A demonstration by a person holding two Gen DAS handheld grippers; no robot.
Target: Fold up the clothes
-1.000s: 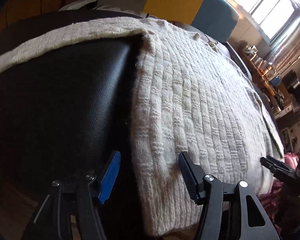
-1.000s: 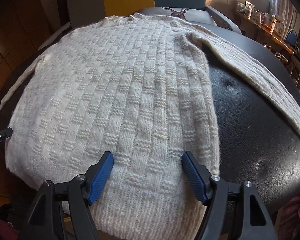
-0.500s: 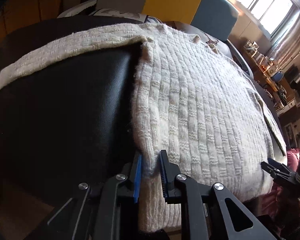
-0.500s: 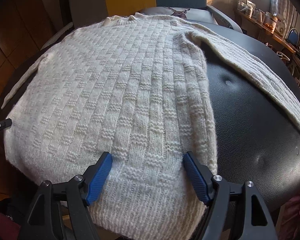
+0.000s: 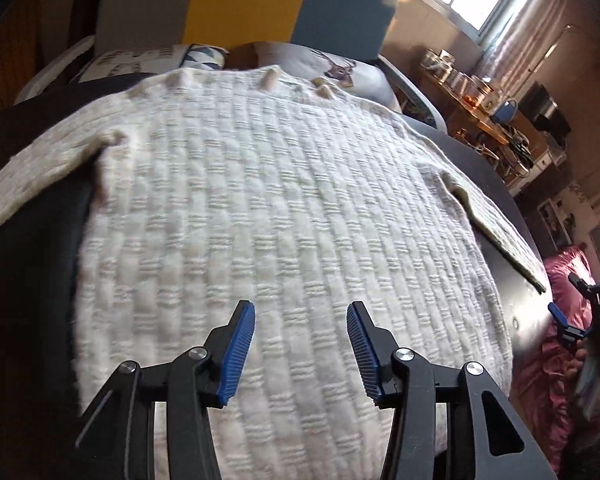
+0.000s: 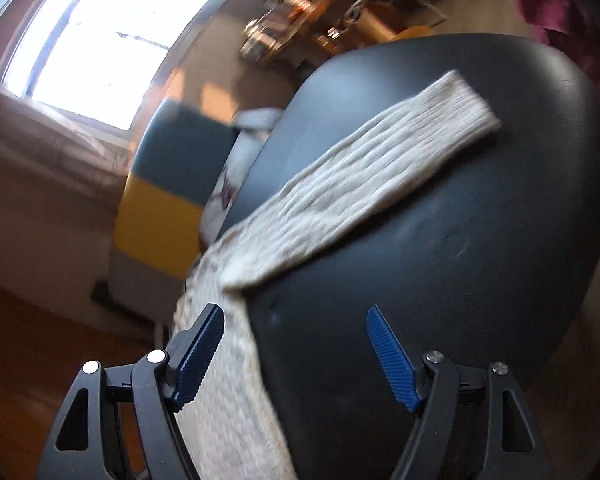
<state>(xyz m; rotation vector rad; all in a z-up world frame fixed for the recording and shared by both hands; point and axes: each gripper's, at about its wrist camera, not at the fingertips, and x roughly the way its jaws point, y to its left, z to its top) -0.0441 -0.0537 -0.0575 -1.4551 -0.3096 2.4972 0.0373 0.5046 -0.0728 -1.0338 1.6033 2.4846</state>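
Observation:
A cream knitted sweater [image 5: 284,208] lies flat on a black leather surface [image 5: 24,320], collar at the far end, its sleeves spread to both sides. My left gripper [image 5: 301,350] hangs open above the sweater's lower middle with nothing between its fingers. The right wrist view is tilted and blurred. In it the right sleeve [image 6: 384,168] stretches over the black leather surface [image 6: 480,280] to a ribbed cuff. My right gripper [image 6: 296,354] is open over the sweater's side edge [image 6: 236,396] and bare leather. The right gripper [image 5: 568,324] also shows at the far right of the left wrist view.
A grey, yellow and teal sofa back [image 5: 236,4] with printed cushions [image 5: 332,68] stands behind the surface. A cluttered wooden shelf [image 5: 472,104] runs under the window at the right. Pink fabric [image 5: 540,360] lies beside the right edge.
My left gripper, shut on the sweater's left hem edge half a second ago, has opened and moved over the garment's middle. My right gripper swung to the right, toward the right sleeve.

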